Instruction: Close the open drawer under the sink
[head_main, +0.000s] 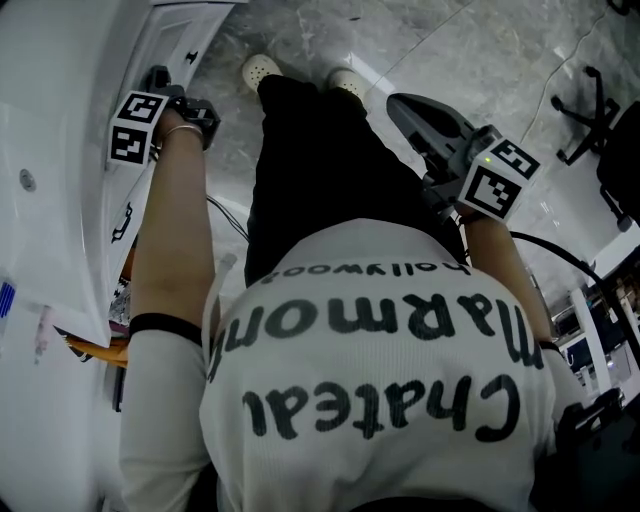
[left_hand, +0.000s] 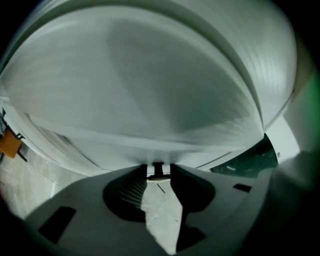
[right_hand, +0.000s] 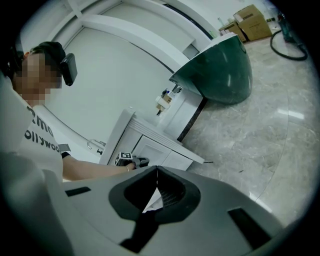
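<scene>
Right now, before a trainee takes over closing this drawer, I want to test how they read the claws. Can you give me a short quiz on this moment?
1. True or false: the right claw has its jaws together and holds nothing.
2. What stands between the parted tips of the left claw?
A) a small dark pull on the white cabinet
B) a folded towel
C) a tap
3. Fill in: in the right gripper view, the big rounded basin beyond the cabinet is dark ____.

Key: 1 true; 2 A; 3 green.
</scene>
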